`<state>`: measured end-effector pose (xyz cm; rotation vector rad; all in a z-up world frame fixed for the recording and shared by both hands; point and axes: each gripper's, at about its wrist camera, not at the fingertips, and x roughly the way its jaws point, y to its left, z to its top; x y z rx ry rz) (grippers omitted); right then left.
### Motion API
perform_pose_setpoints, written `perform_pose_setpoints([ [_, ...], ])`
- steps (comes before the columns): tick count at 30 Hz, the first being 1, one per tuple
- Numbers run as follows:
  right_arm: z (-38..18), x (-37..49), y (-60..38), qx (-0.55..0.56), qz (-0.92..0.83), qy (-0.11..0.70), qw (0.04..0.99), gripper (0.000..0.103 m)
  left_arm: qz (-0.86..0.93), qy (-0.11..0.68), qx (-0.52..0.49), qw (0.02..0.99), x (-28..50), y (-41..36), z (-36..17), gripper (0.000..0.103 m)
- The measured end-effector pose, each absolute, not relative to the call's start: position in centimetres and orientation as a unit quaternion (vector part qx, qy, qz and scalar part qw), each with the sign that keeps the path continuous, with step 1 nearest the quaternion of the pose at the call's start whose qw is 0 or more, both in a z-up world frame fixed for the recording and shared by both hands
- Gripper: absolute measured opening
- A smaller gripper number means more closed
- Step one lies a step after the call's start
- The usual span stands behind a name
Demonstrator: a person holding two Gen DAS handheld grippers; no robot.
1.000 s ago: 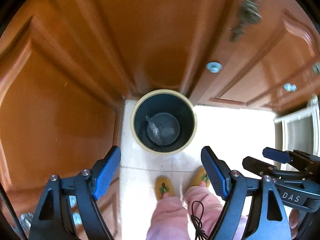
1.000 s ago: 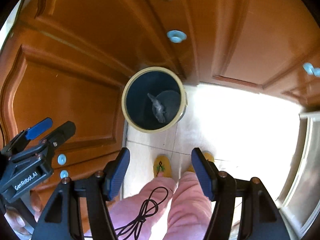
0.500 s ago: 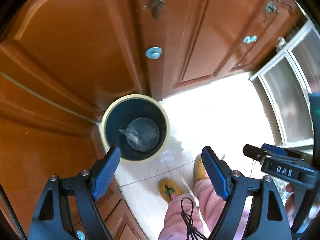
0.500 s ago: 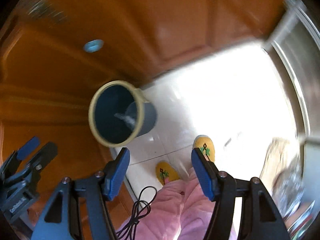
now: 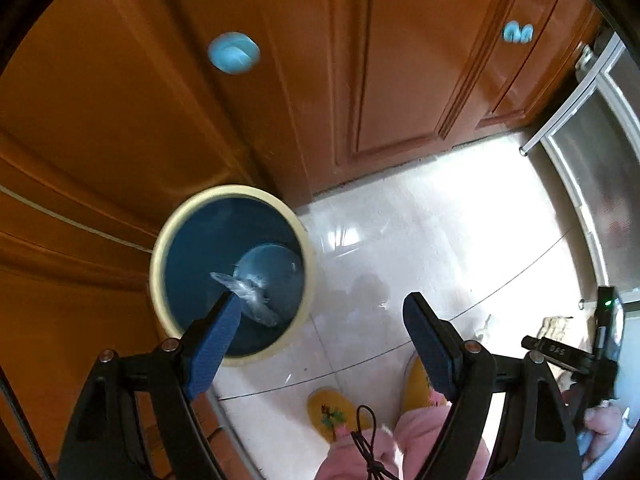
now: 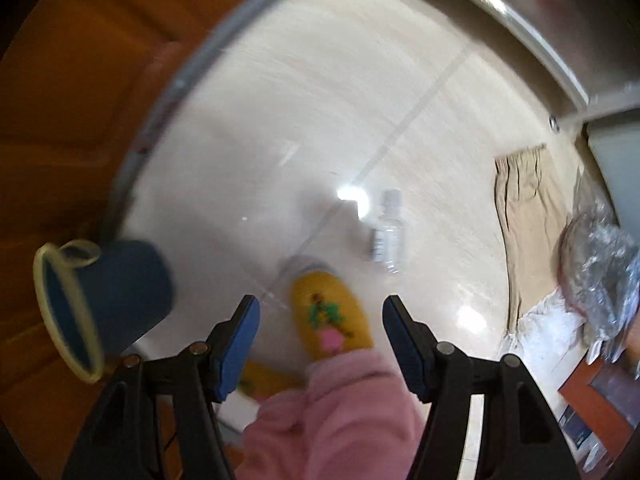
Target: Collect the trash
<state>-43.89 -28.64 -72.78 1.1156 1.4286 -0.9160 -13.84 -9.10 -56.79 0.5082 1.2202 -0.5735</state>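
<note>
Bin (image 5: pixel 232 276) at left, upright on the floor (image 5: pixel 440 240) against wooden cabinet doors (image 5: pixel 120 120); blue inside, cream rim, one crumpled clear scrap (image 5: pixel 246 296) already at the bottom. Left gripper (image 5: pixel 320 332) above the bin's right edge, jaws spread, nothing between them. Right gripper (image 6: pixel 320 328) further right, pointing down at the floor, jaws spread and empty. Trash to collect, probably: small clear bottle (image 6: pixel 387 232) lying on its side on the tile, just beyond a yellow slipper (image 6: pixel 330 316). Best approach, by judgement: lower the right gripper over the bottle's middle, jaws across its width, close gently since thin plastic will dent and may roll. In the way: the slipper and pink trouser leg (image 6: pixel 340 408) directly under the jaws. Further right, clear of the path: tan cloth (image 6: pixel 524 220), crinkled plastic bag (image 6: pixel 600 264). View blurred; bottle details uncertain.
</note>
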Motion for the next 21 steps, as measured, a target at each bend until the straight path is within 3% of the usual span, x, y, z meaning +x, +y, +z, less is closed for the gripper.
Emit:
perform_pose_setpoints([
  [9,-87.5,-49.7,-29.9,0.479,-0.414,0.621,0.463,0.064,-0.283,0.577,0.257,0.722,-16.2,-10.9,-66.5,0.082],
  [21,-91.8,-49.9,-29.7,0.516,-0.406,0.591,0.469,0.064,-0.302,0.570,0.285,0.710,-17.5,-10.7,-69.1,0.082],
])
